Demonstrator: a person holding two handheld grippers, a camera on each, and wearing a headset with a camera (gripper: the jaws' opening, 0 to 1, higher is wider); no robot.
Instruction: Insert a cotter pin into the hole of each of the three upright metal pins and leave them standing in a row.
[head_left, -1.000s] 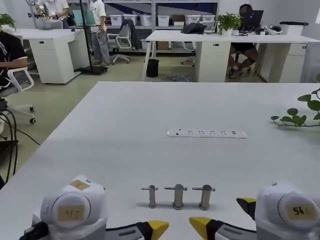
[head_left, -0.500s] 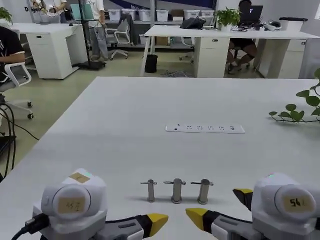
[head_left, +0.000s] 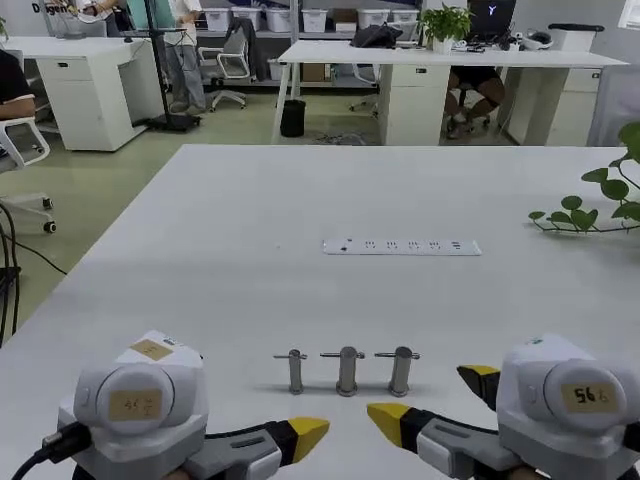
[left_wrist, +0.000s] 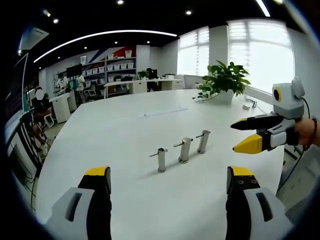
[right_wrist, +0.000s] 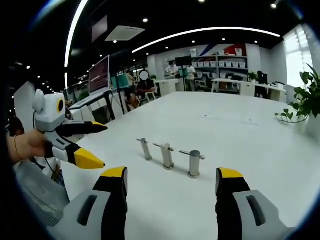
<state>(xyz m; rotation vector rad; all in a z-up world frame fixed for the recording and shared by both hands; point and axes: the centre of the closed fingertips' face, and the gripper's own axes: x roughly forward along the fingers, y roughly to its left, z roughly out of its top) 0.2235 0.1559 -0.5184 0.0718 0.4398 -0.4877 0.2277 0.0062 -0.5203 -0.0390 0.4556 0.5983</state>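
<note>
The white counter (head_left: 200, 260) is stretching wide, bare surface lying all round the row. The left gripper (left_wrist: 169, 175) and right gripper (right_wrist: 171, 173) are hovering over its near edge, fingers spread, holding nothing. A power strip (head_left: 402, 247) is lying mid-counter. Between the grippers, three metal pins (head_left: 346, 375) are standing upright, each carrying a cotter pin (head_left: 346, 354) crosswise.

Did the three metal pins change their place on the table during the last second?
No. The three metal pins sit at the same offset from the power strip as before; the whole view shifted.
</note>
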